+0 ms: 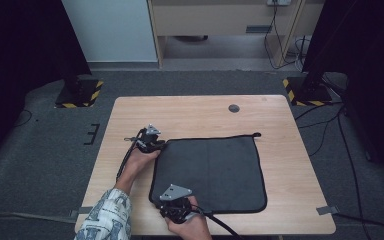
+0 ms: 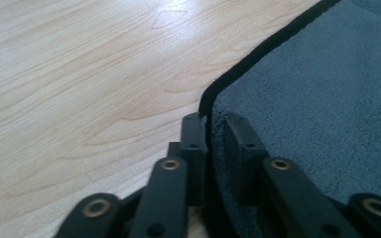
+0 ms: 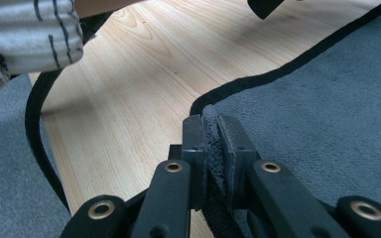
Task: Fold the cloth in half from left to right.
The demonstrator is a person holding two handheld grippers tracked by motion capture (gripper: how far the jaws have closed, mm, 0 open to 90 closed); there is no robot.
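Here, the left gripper [image 2: 217,126] had its fingers [image 2: 194,139] pinched on the far left corner of the dark grey fleece cloth w/ black stitched border [image 1: 210,172]; a fold of the hem sat between them. The right gripper [image 3: 209,129] had its fingers [image 3: 232,144] clamped on the near left corner, a ridge of fabric squeezed between the pads. The cloth lay flat on the light wood counter [image 1: 200,112], right of centre, toward the person's edge. A patterned sleeve [image 1: 107,215] came in bottom left.
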